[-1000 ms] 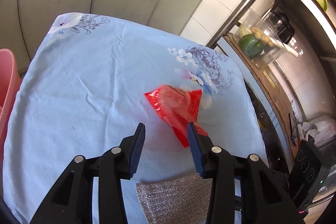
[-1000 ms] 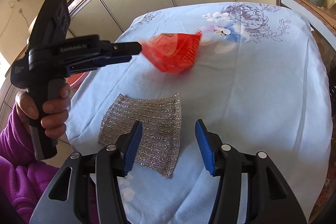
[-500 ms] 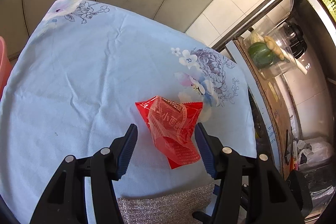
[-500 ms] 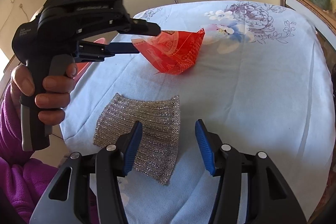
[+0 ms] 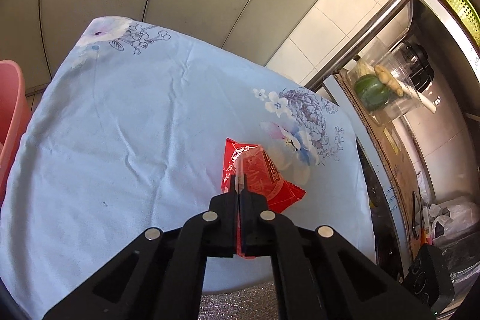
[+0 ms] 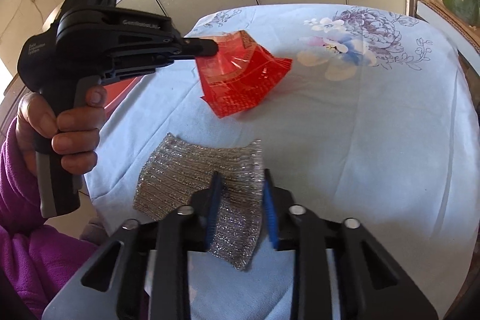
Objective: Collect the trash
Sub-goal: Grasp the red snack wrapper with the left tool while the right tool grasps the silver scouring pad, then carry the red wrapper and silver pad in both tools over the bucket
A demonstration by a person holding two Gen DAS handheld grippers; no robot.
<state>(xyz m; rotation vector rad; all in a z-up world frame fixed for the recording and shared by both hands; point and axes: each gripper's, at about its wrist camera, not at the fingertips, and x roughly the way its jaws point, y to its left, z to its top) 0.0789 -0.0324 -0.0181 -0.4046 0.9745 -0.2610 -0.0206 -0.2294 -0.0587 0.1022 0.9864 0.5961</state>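
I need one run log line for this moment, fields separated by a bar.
left gripper: shut on red wrapper | right gripper: jaws open around silver scouring cloth | pink bin: beside table, left

Two close wrist views, shared tablecloth point(image 5: 126, 134)

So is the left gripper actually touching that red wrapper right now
Touching. In the left wrist view the left gripper is shut with an edge of the red wrapper pinched between its fingers; the right wrist view shows the same pinch from the side.
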